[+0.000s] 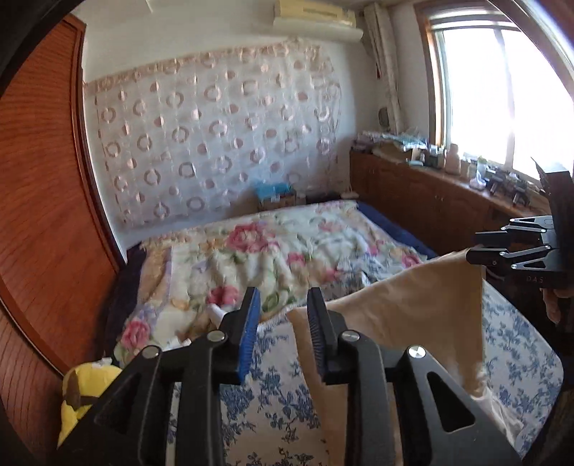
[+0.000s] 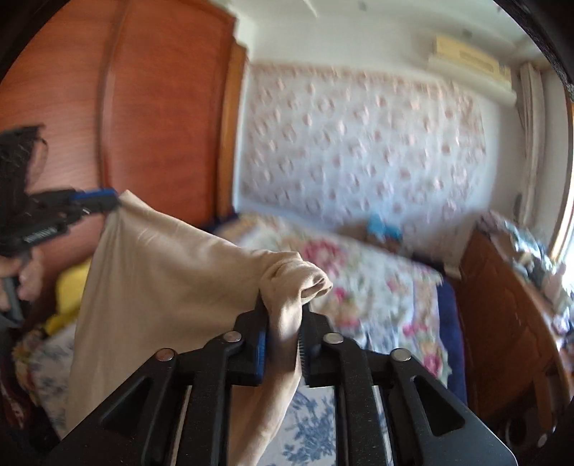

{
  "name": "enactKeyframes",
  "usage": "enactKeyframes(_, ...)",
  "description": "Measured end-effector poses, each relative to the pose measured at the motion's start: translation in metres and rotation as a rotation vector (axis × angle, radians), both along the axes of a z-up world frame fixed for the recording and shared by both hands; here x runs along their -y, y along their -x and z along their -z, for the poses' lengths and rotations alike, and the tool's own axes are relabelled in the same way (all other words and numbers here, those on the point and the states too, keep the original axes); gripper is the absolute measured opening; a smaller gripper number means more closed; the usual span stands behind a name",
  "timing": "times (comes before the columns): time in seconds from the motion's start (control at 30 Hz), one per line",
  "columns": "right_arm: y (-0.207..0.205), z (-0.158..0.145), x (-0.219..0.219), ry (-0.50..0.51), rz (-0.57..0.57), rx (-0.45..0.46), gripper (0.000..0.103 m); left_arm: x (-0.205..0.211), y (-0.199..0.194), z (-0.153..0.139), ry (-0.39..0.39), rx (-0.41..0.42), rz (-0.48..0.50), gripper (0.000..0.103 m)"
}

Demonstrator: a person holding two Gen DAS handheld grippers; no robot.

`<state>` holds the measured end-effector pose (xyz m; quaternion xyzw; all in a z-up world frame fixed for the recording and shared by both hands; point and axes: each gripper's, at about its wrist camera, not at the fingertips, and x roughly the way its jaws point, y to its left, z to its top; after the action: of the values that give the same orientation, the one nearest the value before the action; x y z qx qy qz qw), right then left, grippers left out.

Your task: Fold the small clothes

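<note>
We see a bed (image 1: pixel 531 344) spread with a white sheet printed in blue flowers (image 1: pixel 276 398). Farther back, a rumpled blanket with big pink roses (image 1: pixel 251 258) lies on it, over a dark blue cover (image 1: pixel 391 229) that shows along the window side. At the near left edge sits a yellow plush toy (image 1: pixel 82 401). A beige garment (image 1: pixel 401 315) trails down onto the blue-flowered sheet.

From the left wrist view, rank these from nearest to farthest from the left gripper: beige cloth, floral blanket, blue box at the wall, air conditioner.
From the left gripper:
1. beige cloth, draped against its right finger
2. floral blanket, just ahead on the bed
3. blue box, at the bed's far end by the wall
4. air conditioner, high on the far wall
</note>
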<state>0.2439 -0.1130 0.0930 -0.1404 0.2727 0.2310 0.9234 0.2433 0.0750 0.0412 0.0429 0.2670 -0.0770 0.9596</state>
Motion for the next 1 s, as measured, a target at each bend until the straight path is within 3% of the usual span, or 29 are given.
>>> enactKeyframes(0.07, -0.029, 0.044, 0.000, 0.047, 0.043, -0.109, 0.036, 0.001, -0.003, 0.023, -0.009, -0.055, -0.009, 0.030)
enactKeyframes(0.2, -0.022, 0.082, 0.009, 0.052, 0.036, -0.161, 0.036, 0.005, 0.019, 0.050, -0.006, -0.105, -0.004, 0.035)
enactKeyframes(0.43, 0.049, 0.091, 0.024, -0.011, -0.003, -0.175, 0.036, 0.008, 0.104, 0.076, 0.039, -0.140, 0.030, 0.035)
enactKeyframes(0.63, 0.115, 0.118, 0.037, -0.071, -0.017, -0.214, 0.036, 0.024, 0.167, 0.103, 0.095, -0.192, 0.095, 0.035)
enactKeyframes(0.8, 0.157, 0.143, 0.044, -0.076, -0.004, -0.240, 0.036, 0.030, 0.208, 0.119, 0.145, -0.228, 0.154, 0.017)
enactKeyframes(1.0, 0.177, 0.158, 0.047, -0.089, -0.002, -0.267, 0.036, 0.035, 0.233, 0.132, 0.186, -0.264, 0.178, 0.013)
